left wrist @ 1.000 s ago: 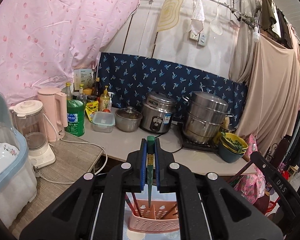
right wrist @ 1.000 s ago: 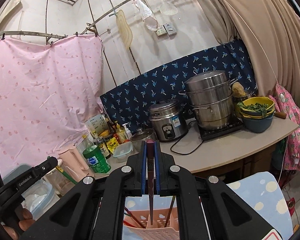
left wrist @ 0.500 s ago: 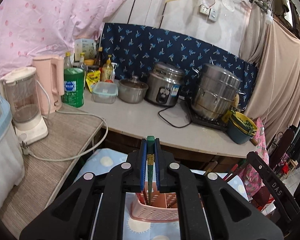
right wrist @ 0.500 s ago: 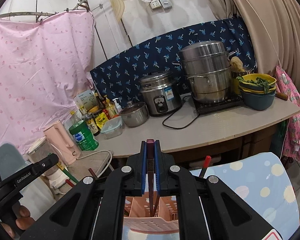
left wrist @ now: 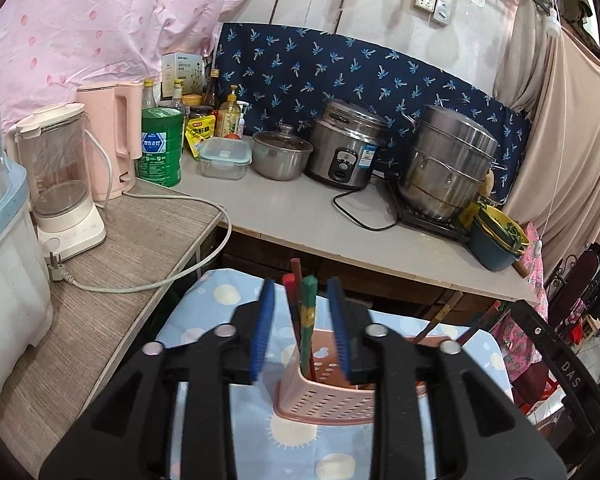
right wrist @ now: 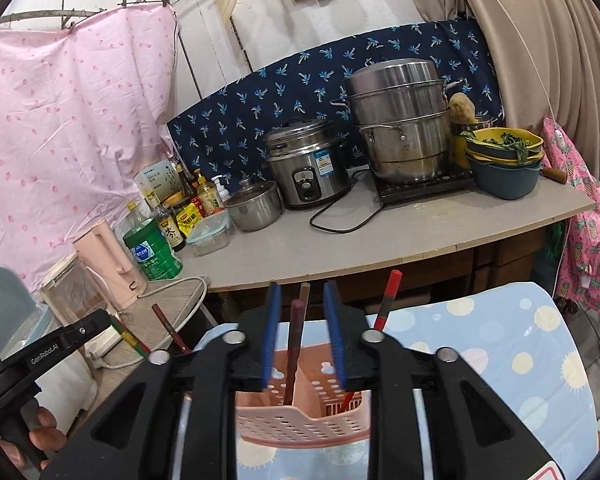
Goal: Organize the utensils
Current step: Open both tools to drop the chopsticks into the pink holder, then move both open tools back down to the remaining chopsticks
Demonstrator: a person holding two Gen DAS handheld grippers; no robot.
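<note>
A pink perforated utensil basket (left wrist: 332, 400) stands on a blue sun-patterned cloth (left wrist: 236, 432); it also shows in the right wrist view (right wrist: 300, 420). My left gripper (left wrist: 300, 332) is open above it. A green chopstick (left wrist: 308, 320) stands free between the jaws, in the basket beside a red one (left wrist: 290, 304). My right gripper (right wrist: 300, 328) is open too. A dark red chopstick (right wrist: 294, 348) stands in the basket between its jaws. Other chopsticks (right wrist: 386, 300) lean in the basket.
A grey counter (left wrist: 300, 216) behind holds a rice cooker (left wrist: 346, 144), a steel steamer pot (left wrist: 450, 168), a small pot (left wrist: 280, 156), a food box, bottles and a bowl of greens (left wrist: 496, 240). At left stand a blender (left wrist: 60, 176), a pink kettle (left wrist: 112, 140) and a loose cord (left wrist: 140, 284).
Both grippers have opened and let go of their chopsticks, which now stand in the basket. Both views have tilted down towards the basket.
</note>
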